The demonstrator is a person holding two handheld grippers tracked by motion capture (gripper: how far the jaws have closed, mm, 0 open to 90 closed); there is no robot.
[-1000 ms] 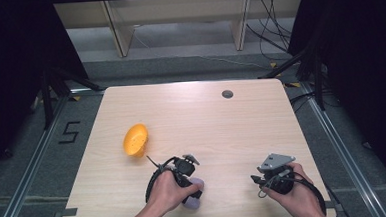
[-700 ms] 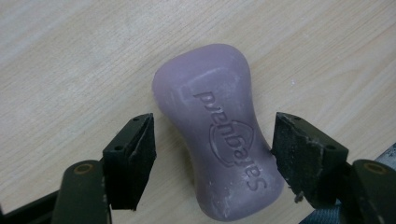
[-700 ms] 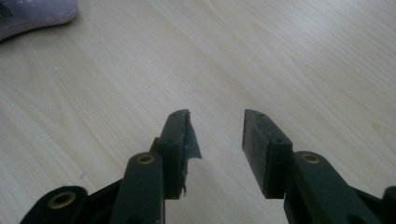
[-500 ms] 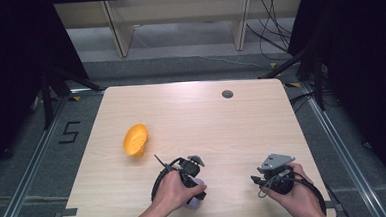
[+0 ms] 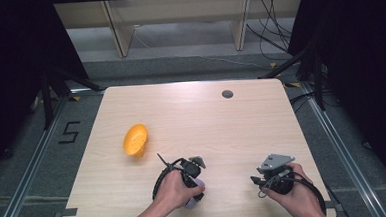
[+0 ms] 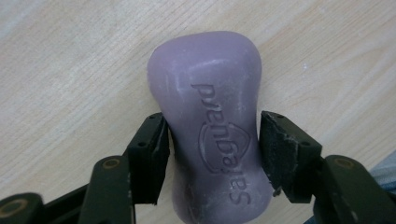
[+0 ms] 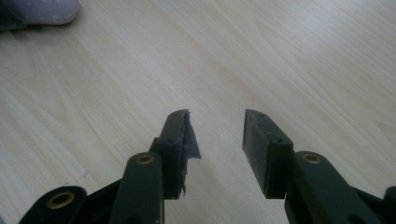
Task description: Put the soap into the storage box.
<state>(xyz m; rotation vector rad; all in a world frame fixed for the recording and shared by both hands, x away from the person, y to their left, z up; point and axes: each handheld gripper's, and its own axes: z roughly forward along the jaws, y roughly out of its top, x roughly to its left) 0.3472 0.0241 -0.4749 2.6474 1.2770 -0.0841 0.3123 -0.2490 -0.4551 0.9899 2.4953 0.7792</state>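
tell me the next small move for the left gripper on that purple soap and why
Probably lift a little. In the left gripper view the left gripper has just been closing and its pads sit against the waist of the purple soap bar, which lies flat on the table. A small raise would test the grip before carrying it, perhaps toward the orange bowl.

Pale wood-grain table [image 6: 70, 70], smooth and matt, under a waxy, matt purple soap bar [image 6: 210, 116] with chalky scuffs and embossed lettering. Matt black plastic on the left gripper [image 6: 212, 154] and right gripper [image 7: 217, 140], rough dark pads [image 7: 254, 140], one torn at its edge. Glossy orange plastic on the bowl [image 5: 135, 139].
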